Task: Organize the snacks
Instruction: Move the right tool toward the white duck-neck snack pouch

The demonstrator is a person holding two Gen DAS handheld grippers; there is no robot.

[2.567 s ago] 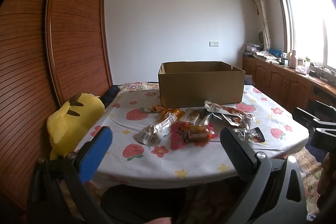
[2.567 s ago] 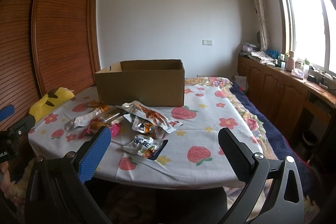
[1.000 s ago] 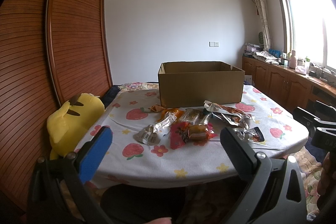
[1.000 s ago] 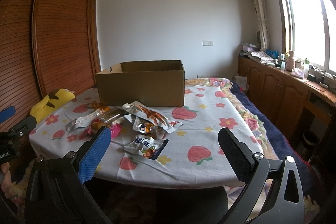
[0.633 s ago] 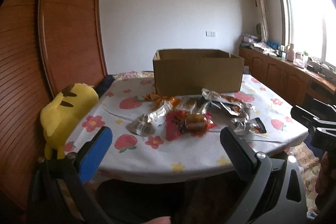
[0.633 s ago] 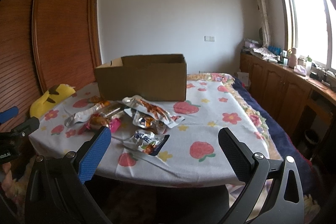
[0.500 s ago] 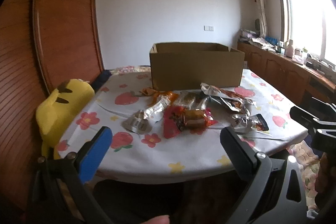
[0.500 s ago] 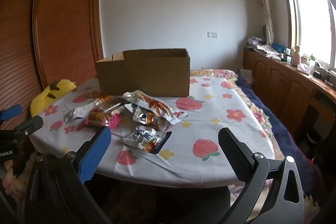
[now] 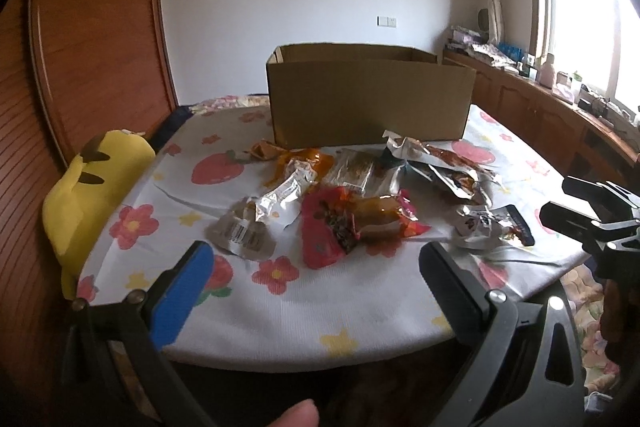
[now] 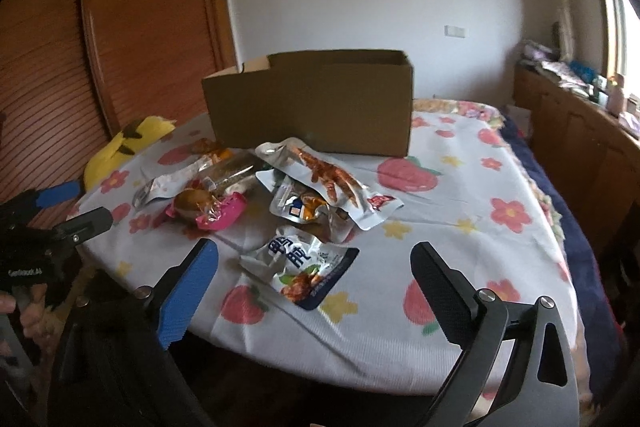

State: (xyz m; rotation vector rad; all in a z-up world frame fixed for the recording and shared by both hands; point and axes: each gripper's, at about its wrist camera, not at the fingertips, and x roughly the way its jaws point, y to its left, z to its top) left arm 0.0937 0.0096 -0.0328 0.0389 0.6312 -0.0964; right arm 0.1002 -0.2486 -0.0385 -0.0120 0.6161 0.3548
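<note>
Snack packets heaped on the flowered table, both grippers wide apart and empty.

The snack packets (image 9: 352, 203) lie just before the open cardboard box (image 9: 368, 103) on the tablecloth (image 9: 280, 311); the left gripper (image 9: 312, 283) and right gripper (image 10: 316, 279) hover at the near edge, a yellow plush toy (image 9: 92, 187) to the left.

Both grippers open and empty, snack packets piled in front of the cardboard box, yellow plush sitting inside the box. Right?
Not quite. The yellow plush sits at the table's left edge, outside the cardboard box, as the left wrist view shows. The rest holds: left gripper and right gripper open and empty.

one cardboard box (image 9: 368, 103), one yellow plush toy (image 9: 92, 187), about eight snack packets (image 9: 352, 223).
</note>
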